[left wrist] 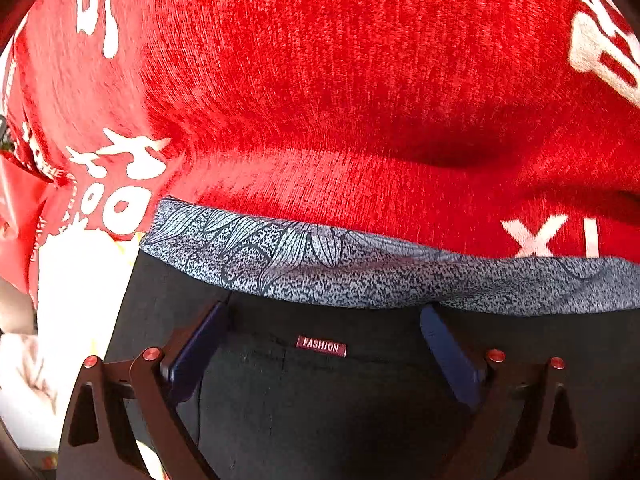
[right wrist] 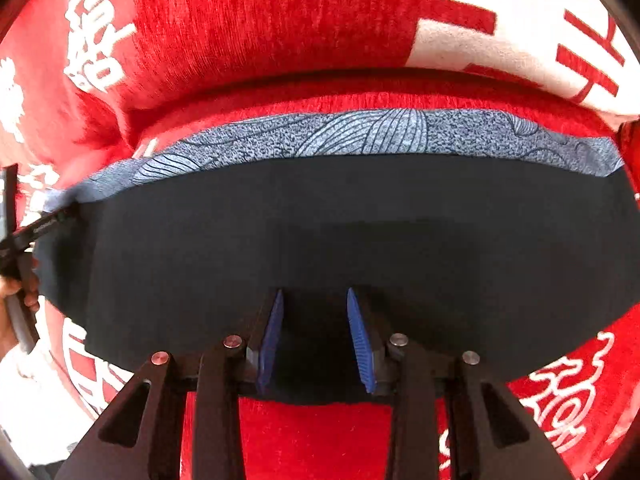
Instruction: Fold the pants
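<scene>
Black pants (left wrist: 320, 400) with a small red "FASHION" label (left wrist: 321, 346) lie folded on a red blanket; a grey-blue patterned fabric strip (left wrist: 360, 272) shows along their far edge. My left gripper (left wrist: 324, 320) is open, its blue pads wide apart just over the pants by the label. In the right wrist view the pants (right wrist: 320, 224) lie as a dark band with the patterned strip (right wrist: 360, 136) beyond. My right gripper (right wrist: 314, 304) is open over the pants' near edge, holding nothing. The left gripper's body shows at the far left (right wrist: 24, 240).
The red blanket (left wrist: 340, 80) with white characters covers the surface on all sides (right wrist: 280, 20). A white surface (left wrist: 76, 288) shows at the left beyond the blanket's edge. A hand (right wrist: 16, 292) shows at the left edge of the right wrist view.
</scene>
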Motion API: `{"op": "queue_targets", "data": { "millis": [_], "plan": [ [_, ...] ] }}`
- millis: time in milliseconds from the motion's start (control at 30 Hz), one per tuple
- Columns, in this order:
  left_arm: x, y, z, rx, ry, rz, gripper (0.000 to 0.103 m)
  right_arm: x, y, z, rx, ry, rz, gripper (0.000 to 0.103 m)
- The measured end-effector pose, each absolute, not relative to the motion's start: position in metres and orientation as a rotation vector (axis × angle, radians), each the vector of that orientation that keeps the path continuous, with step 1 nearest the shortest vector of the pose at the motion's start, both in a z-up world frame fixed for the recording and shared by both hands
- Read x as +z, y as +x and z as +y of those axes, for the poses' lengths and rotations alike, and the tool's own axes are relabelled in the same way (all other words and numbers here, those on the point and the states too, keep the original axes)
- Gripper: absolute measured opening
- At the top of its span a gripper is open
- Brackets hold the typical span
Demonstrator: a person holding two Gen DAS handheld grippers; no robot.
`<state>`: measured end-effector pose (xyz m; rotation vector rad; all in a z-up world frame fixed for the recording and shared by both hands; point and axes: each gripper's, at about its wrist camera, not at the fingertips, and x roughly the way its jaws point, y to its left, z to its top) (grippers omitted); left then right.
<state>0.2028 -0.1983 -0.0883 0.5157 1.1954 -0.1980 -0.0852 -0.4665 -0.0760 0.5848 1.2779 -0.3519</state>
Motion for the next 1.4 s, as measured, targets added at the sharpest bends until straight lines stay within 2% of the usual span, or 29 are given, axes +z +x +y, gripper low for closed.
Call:
{"op": "queue_targets", "data": {
  "millis": [167,300,467,533,633,733,833,900,967,1033,1200,1400],
  "plan": [
    [-0.074,0.163,-0.207,-0.256,0.564,1.24,0.099,-0.069,-0.103,-0.464,-0.392,0.606,1.286,0.039],
    [-0.058,0.094,-0.237,-0.384,0.591,1.239,0.099,-0.063,-0.12,-0.471,-0.393,0.626,1.293,0.042],
    [-0.076,0.032,-0.267,-0.446,0.615,1.295,0.099,-0.04,-0.135,-0.482,-0.474,0.622,1.248,0.042],
    [-0.072,0.021,-0.268,-0.426,0.618,1.223,0.099,-0.037,-0.144,-0.499,-0.518,0.61,1.235,0.042],
    [-0.071,0.02,-0.267,-0.423,0.617,1.23,0.099,-0.042,-0.157,-0.536,-0.605,0.578,1.239,0.042],
    [-0.073,0.024,-0.264,-0.391,0.581,1.264,0.099,-0.061,-0.174,-0.565,-0.658,0.623,1.284,0.05],
    [-0.072,0.022,-0.268,-0.363,0.61,1.247,0.099,-0.06,-0.188,-0.574,-0.625,0.676,1.221,0.052],
    [-0.071,0.021,-0.27,-0.337,0.627,1.25,0.099,-0.061,-0.183,-0.566,-0.591,0.611,1.24,0.06],
    [-0.069,0.016,-0.272,-0.31,0.631,1.269,0.099,-0.061,-0.181,-0.56,-0.561,0.572,1.256,0.074],
    [-0.06,0.009,-0.279,-0.312,0.594,1.293,0.099,-0.064,-0.177,-0.553,-0.545,0.553,1.266,0.08],
    [-0.038,-0.013,-0.315,-0.349,0.538,1.29,0.099,-0.066,-0.174,-0.546,-0.512,0.538,1.259,0.081],
    [-0.037,-0.034,-0.367,-0.407,0.489,1.315,0.099,-0.067,-0.187,-0.551,-0.451,0.542,1.252,0.081]
  ]
}}
